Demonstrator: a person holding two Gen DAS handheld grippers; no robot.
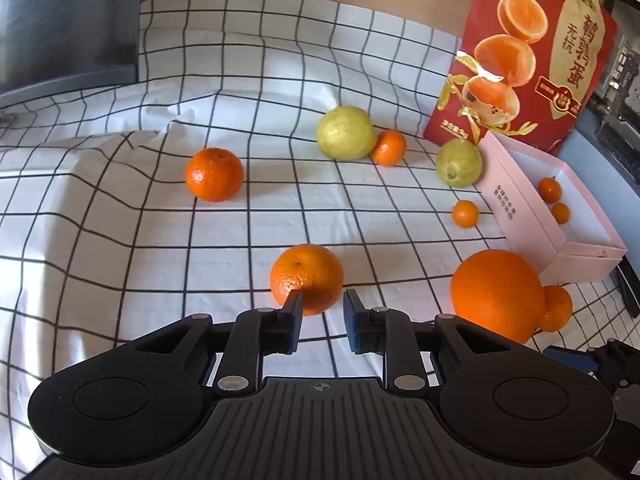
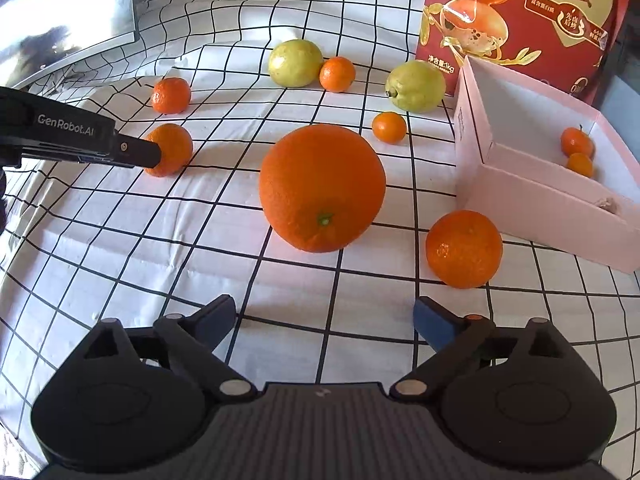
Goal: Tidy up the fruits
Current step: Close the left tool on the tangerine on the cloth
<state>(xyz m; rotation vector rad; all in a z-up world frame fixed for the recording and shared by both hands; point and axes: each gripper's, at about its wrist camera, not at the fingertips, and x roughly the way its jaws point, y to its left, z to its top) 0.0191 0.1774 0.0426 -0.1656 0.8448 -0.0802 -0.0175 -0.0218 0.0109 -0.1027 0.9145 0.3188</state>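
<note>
My left gripper (image 1: 322,312) is open with a narrow gap, its tips just short of a mandarin (image 1: 307,278) on the checked cloth; the same mandarin (image 2: 170,149) shows behind the left gripper's body (image 2: 80,138) in the right wrist view. My right gripper (image 2: 324,320) is open wide and empty, a little short of a large orange (image 2: 322,188), also seen in the left wrist view (image 1: 498,294). A mandarin (image 2: 464,249) lies right of it. A pink box (image 2: 532,196) holds two small kumquats (image 2: 578,152).
Two green-yellow lemons (image 2: 295,63) (image 2: 416,86), more mandarins (image 2: 171,95) (image 2: 337,74) and a kumquat (image 2: 389,127) lie farther back on the cloth (image 2: 200,240). A red printed bag (image 2: 520,12) stands behind the box. A grey panel (image 1: 68,28) is at the far left.
</note>
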